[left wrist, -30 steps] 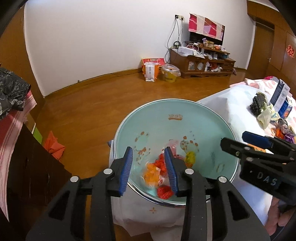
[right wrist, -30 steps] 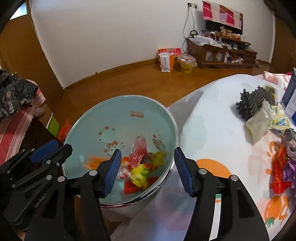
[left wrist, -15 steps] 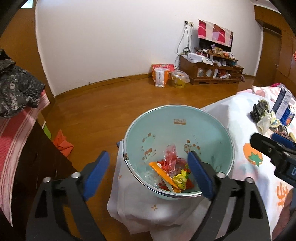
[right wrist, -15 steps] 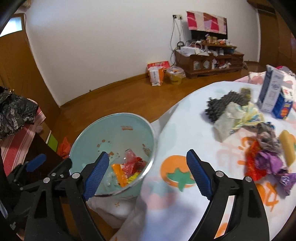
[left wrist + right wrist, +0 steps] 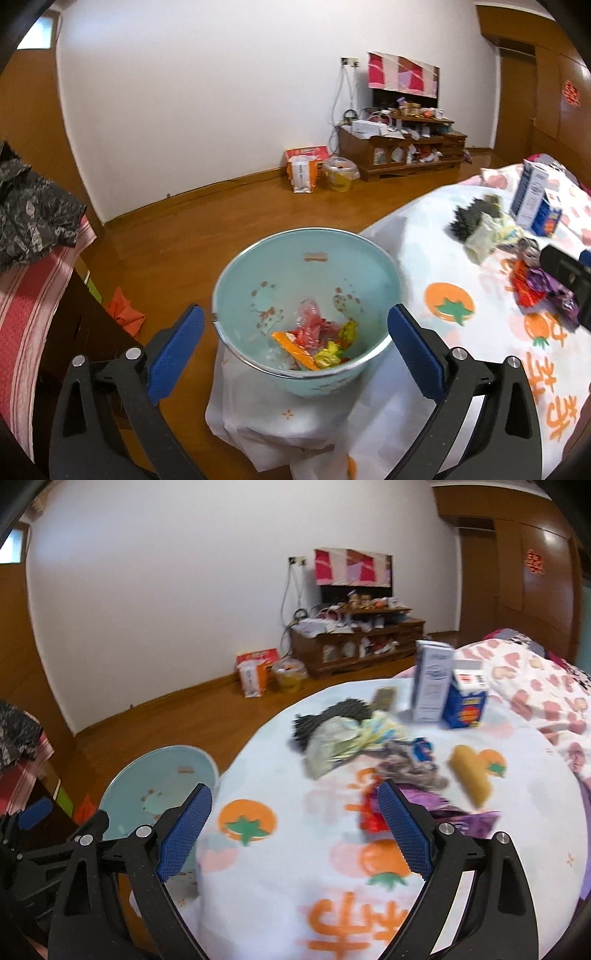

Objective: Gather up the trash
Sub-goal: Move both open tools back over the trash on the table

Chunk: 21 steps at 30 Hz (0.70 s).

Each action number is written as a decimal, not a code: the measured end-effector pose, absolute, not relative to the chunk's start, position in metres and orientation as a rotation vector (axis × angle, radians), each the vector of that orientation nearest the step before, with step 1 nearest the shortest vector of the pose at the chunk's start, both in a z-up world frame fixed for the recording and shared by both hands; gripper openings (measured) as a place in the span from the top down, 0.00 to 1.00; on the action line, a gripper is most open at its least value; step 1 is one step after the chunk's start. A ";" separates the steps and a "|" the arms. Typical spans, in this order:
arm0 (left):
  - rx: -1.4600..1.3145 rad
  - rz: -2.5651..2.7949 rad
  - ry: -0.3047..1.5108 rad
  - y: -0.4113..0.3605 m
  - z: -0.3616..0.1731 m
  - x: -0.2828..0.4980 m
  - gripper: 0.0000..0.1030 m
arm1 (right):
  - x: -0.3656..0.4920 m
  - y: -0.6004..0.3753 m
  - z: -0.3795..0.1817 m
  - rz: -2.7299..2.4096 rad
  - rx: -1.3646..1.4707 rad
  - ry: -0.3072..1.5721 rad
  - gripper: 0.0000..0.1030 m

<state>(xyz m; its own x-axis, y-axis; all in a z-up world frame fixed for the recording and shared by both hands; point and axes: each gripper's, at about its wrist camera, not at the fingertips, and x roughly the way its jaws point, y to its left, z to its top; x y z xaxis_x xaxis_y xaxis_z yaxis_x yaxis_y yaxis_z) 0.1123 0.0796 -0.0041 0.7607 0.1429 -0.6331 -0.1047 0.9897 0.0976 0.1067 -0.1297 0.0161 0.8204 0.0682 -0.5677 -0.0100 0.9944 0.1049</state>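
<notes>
Left tongs (image 5: 295, 349): jaws opening, spread wide, nothing between the pads; they hung above the pale blue basin (image 5: 373, 266). Right tongs (image 5: 294, 830): jaws opening, released, empty, over the tabletop (image 5: 280, 878) with its white cloth printed in orange fruit.

Basin: at the near left edge of the tabletop, on a white cloth. Contents, gathered at the bottom: crumpled wrappers (image 5: 317, 339) in red, orange and yellow, with a clear plastic scrap on top.

Trash on the tabletop, right of the basin: red wrapper (image 5: 371, 816) and purple wrapper (image 5: 472, 819) nearest, just beyond the right tongs; a yellow-brown oblong piece (image 5: 471, 777) farther right; a grey crumpled piece (image 5: 410, 768) behind; then a pale crumpled bag (image 5: 340, 746) touching a dark knitted item (image 5: 332, 714).

Far edge of the tabletop: tall white carton (image 5: 430, 681) and shorter blue carton (image 5: 465, 701), upright, side by side; contents not visible.
</notes>
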 end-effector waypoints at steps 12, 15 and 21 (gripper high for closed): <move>0.141 0.016 0.698 0.006 -0.005 0.100 0.06 | 0.092 -0.191 0.008 -0.064 0.150 0.619 0.13; 0.148 -0.026 0.714 -0.009 -0.010 0.099 0.06 | 0.088 -0.207 0.003 -0.086 0.164 0.627 0.13; 0.201 -0.082 0.733 -0.042 -0.022 0.094 0.06 | 0.073 -0.249 -0.009 -0.152 0.202 0.639 0.13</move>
<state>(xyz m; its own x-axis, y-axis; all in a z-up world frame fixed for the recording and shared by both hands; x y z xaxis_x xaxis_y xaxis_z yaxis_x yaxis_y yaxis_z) 0.0943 -0.0422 -0.0224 0.7408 -0.0039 -0.6718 0.1443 0.9776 0.1534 0.0729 -0.2490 -0.0094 0.7926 -0.0781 -0.6047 0.2023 0.9693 0.1400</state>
